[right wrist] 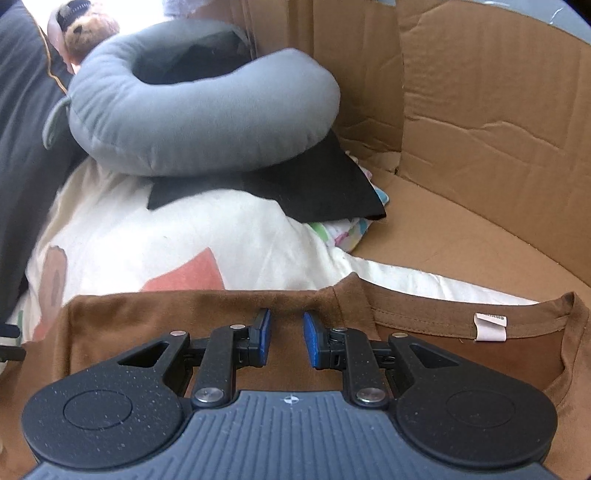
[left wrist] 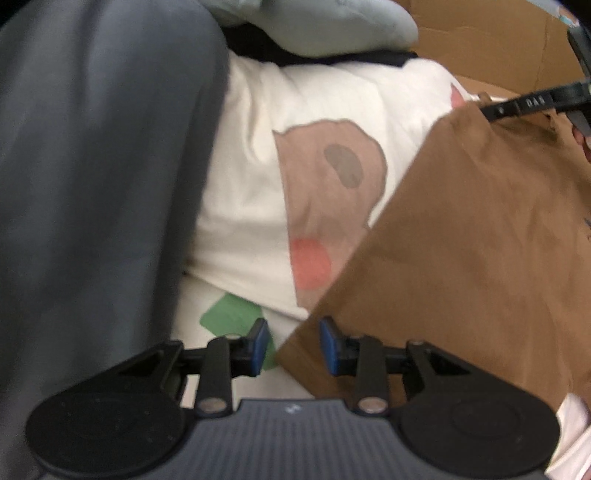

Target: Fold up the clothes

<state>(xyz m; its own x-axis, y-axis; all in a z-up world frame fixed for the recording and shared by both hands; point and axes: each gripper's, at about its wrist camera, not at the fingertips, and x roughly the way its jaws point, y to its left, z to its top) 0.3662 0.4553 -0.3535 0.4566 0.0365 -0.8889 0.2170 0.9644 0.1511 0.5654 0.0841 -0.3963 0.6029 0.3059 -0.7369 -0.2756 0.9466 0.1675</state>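
Note:
A brown T-shirt (right wrist: pixel 424 354) lies flat on a cream printed sheet (right wrist: pixel 184 240), its collar and white label (right wrist: pixel 490 327) to the right. My right gripper (right wrist: pixel 286 339) is open just above the shirt's top edge, near the shoulder, holding nothing. In the left wrist view the same brown shirt (left wrist: pixel 480 240) fills the right side. My left gripper (left wrist: pixel 293 345) is open over the shirt's corner, holding nothing. The right gripper's fingers (left wrist: pixel 535 103) show at the far right of that view.
A grey neck pillow (right wrist: pixel 199 122) rests on a black cloth (right wrist: pixel 314 184) behind the shirt. Cardboard walls (right wrist: pixel 480 129) close off the right and back. A dark grey cushion (left wrist: pixel 92 184) rises on the left. A toy bear (right wrist: pixel 86 31) sits at the back left.

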